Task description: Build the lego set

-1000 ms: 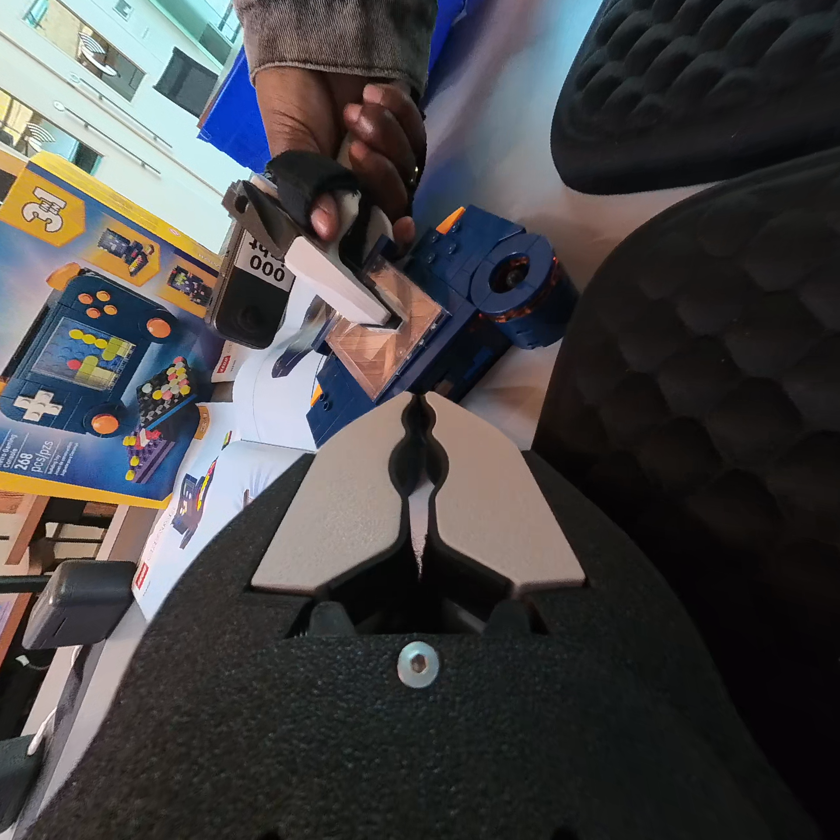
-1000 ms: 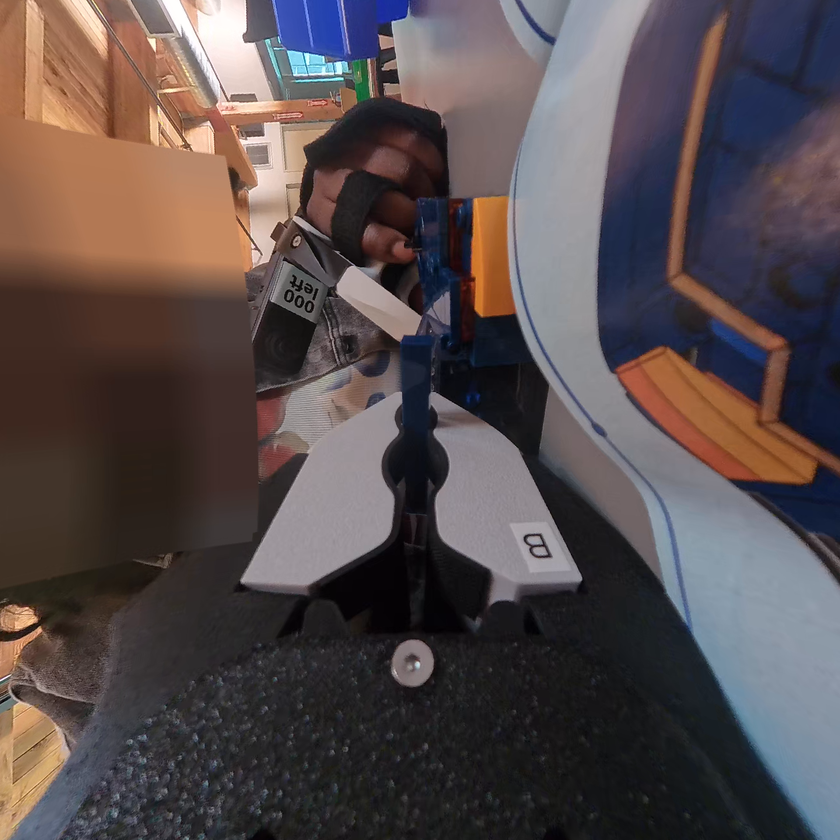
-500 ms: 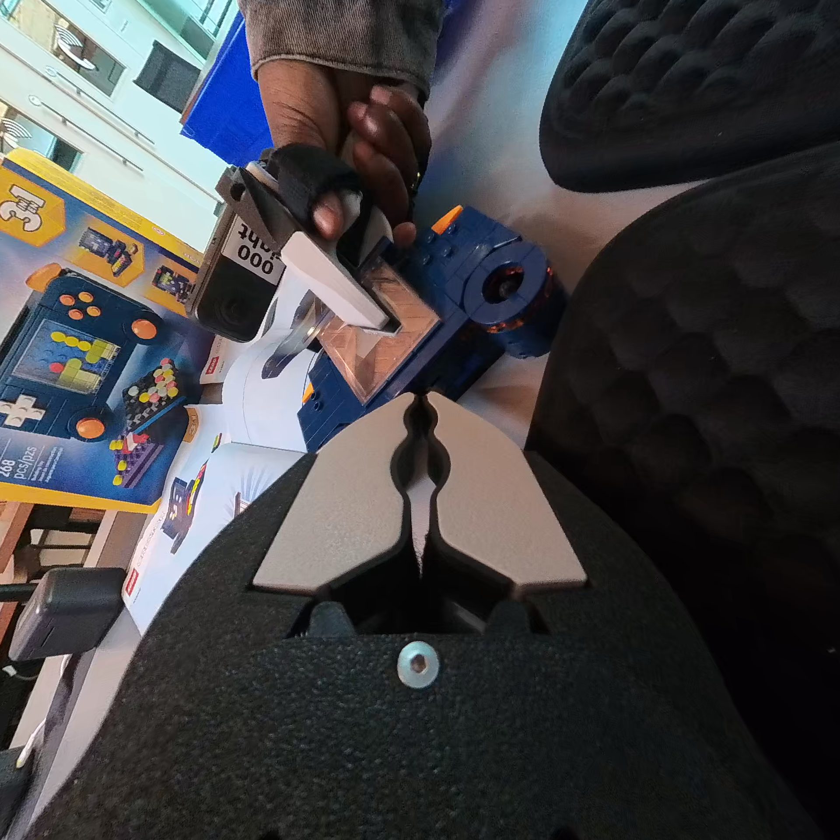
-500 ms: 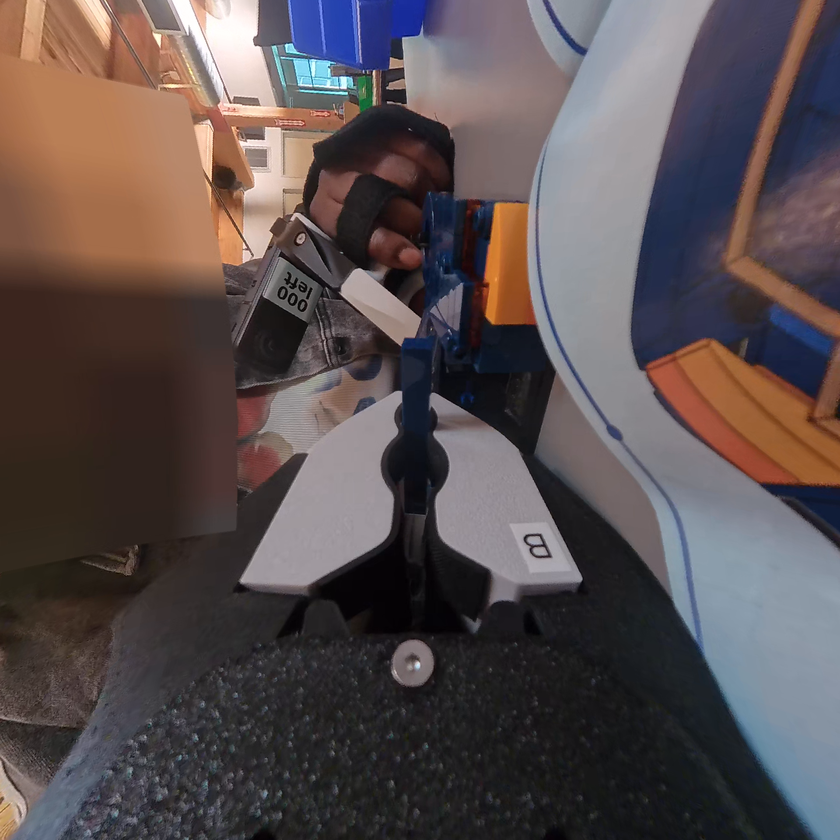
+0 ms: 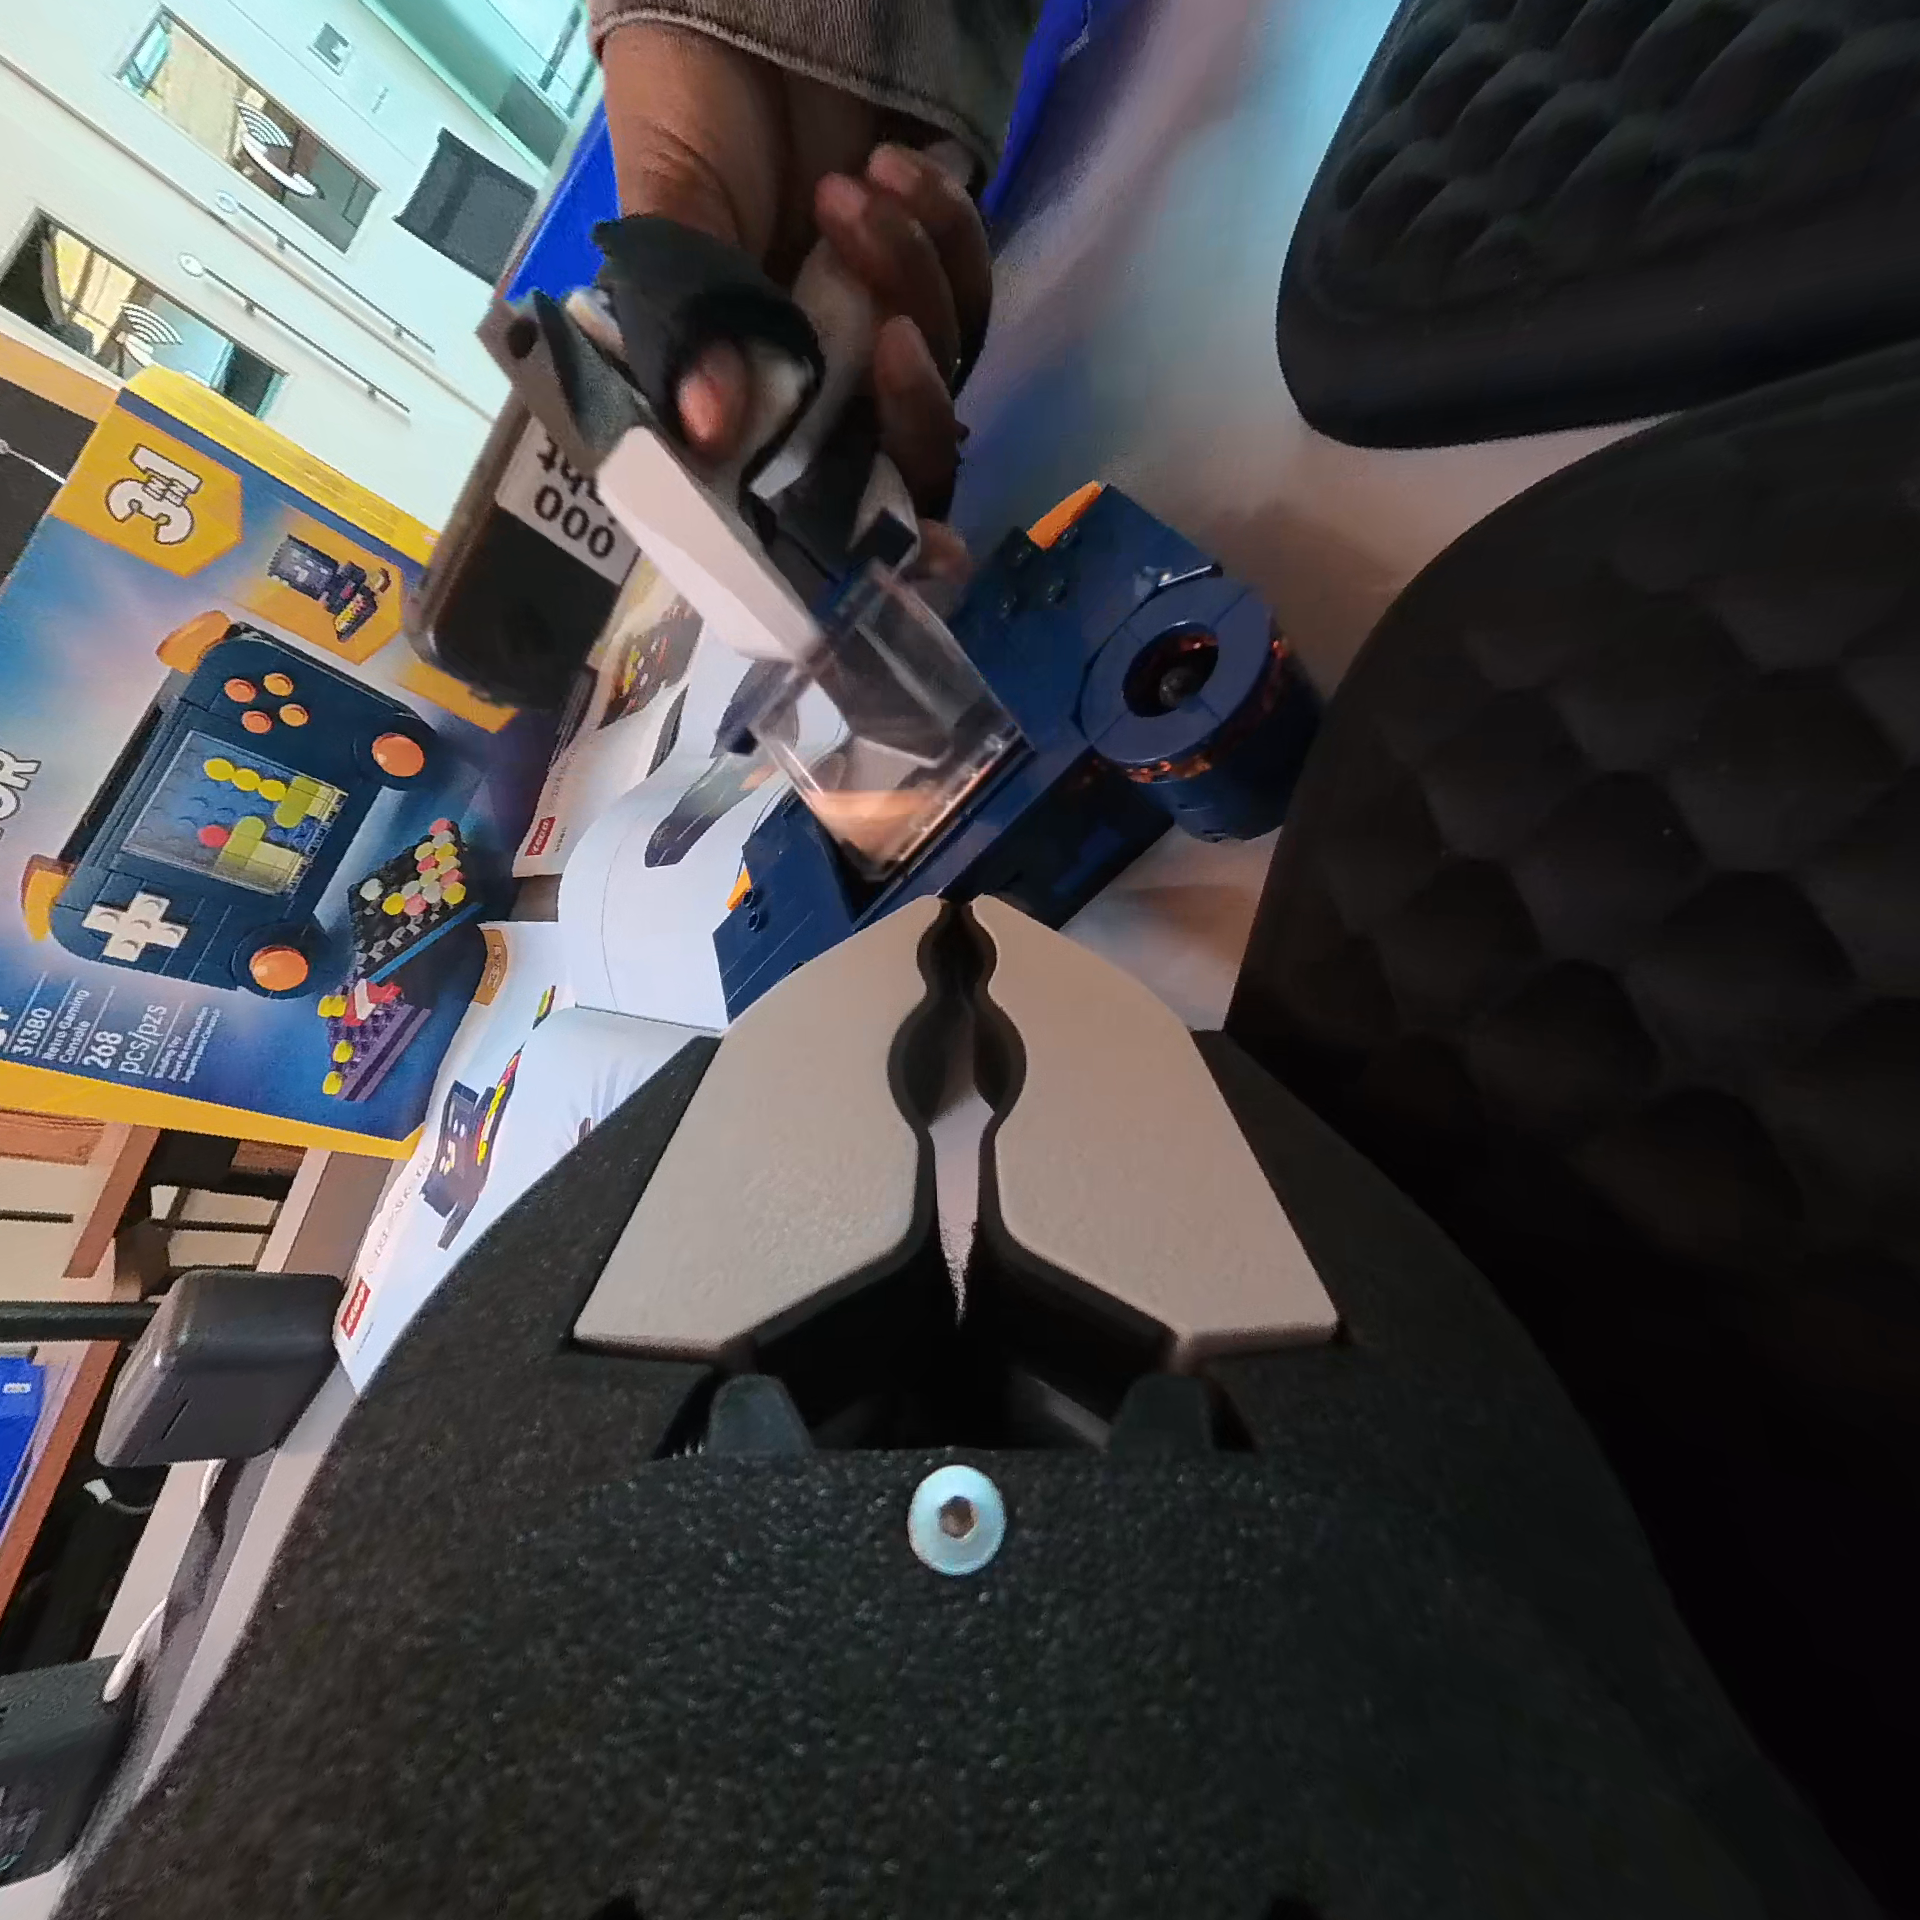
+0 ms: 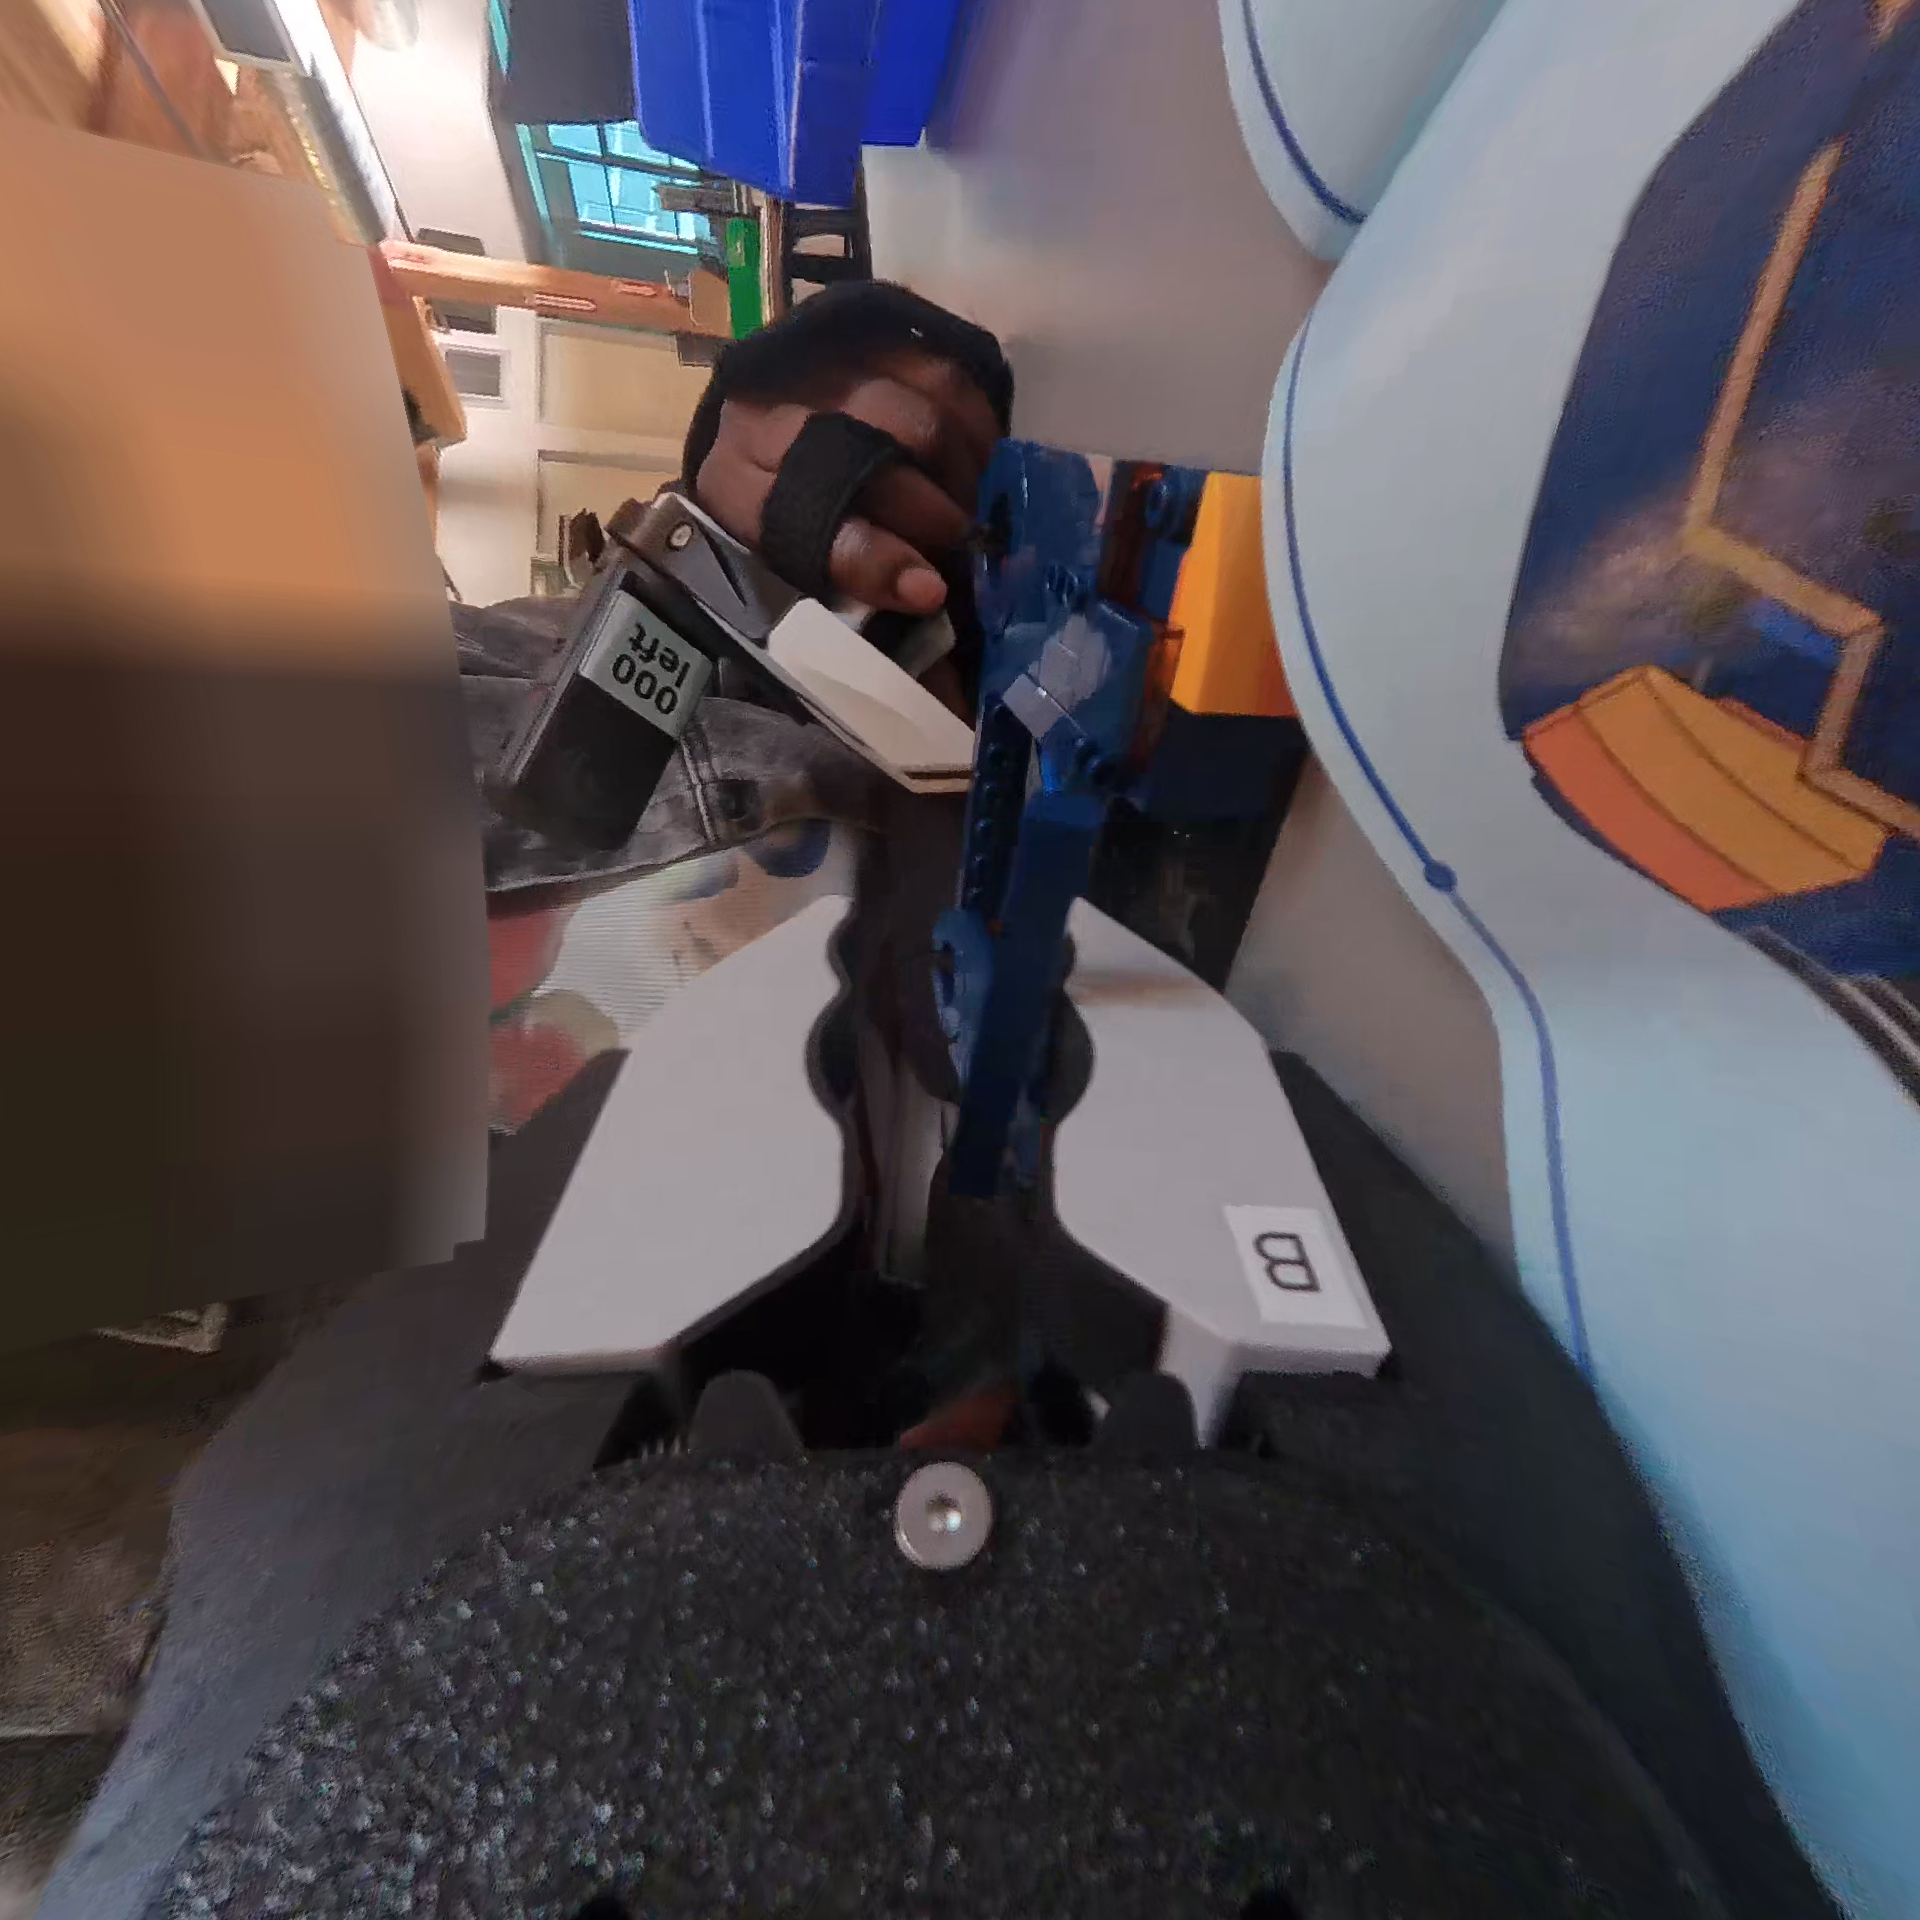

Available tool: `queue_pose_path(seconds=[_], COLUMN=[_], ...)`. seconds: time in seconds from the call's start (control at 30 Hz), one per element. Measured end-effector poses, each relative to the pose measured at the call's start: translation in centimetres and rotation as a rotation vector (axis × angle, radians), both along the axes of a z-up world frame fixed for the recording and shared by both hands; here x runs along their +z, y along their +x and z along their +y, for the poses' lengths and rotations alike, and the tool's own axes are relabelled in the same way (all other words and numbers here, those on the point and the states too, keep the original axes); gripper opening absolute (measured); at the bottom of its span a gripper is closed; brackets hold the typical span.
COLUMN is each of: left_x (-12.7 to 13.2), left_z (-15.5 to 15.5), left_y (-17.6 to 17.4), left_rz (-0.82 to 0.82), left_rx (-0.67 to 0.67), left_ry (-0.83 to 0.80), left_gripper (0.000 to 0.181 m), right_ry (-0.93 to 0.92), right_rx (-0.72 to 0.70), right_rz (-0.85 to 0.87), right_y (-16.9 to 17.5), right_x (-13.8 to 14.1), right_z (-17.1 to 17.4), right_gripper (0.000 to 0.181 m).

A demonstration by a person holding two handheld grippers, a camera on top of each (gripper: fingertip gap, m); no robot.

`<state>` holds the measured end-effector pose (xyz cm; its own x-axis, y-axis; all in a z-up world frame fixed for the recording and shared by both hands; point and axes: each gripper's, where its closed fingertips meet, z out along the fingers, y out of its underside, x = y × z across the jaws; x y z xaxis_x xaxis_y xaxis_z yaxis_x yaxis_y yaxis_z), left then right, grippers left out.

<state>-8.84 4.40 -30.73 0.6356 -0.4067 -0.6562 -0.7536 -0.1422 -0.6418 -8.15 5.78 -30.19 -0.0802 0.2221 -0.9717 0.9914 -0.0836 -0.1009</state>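
Note:
In the right wrist view my right gripper point(image 6: 956, 920) stands open. The dark blue frame edge point(image 6: 1013, 997) of the clear screen panel rises between its fingers and leans toward the right finger, with a plain gap on the left side. In the left wrist view that gripper point(image 5: 810, 613), in a person's hand, sits over the clear panel point(image 5: 894, 748), which tilts up from the dark blue Lego build point(image 5: 1091, 665). My left gripper point(image 5: 956, 920) is shut with nothing in it, tips close to the build's near edge. It also shows in the right wrist view point(image 6: 940, 769) beside the build point(image 6: 1049, 665).
The Lego box point(image 5: 208, 779) stands at the left, with open instruction booklets point(image 5: 634, 904) beside the build; a booklet page point(image 6: 1558, 727) curves close on my right. Black textured cushions point(image 5: 1610, 935) fill the right side. A blue bin point(image 6: 748, 83) sits at the back. Only a small space, under 4 cm, lies between the two pairs of fingers.
My right gripper, earlier shut on the panel's dark blue edge, has opened. The panel has tipped to a steeper angle on the build. My left gripper stays shut and has barely moved.

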Motion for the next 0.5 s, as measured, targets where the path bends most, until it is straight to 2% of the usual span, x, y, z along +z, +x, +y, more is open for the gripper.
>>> queue_pose_path(seconds=[0.1,0.17,0.27,0.5], left_x=[0.0,0.1,0.3,0.7], left_z=[0.0,0.0,0.0,0.1], left_y=[0.0,0.0,0.0,0.2], left_rz=[-0.001,0.004,0.012,0.043], left_rx=[-0.003,-0.002,0.002,-0.008], left_ry=[0.0,0.011,0.025,0.065], left_gripper=[0.0,0.0,0.0,0.002], right_ry=[-0.048,-0.102,-0.073,-0.124], right_rx=[0.012,-0.002,-0.011,0.042], right_rz=[0.001,-0.005,-0.035,-0.088], right_y=[0.0,-0.3,-0.2,-0.2], right_x=[0.3,0.7,-0.2,-0.2], right_z=[-1.0,-1.1,-0.5,-1.7], right_gripper=[0.005,0.007,0.004,0.006])
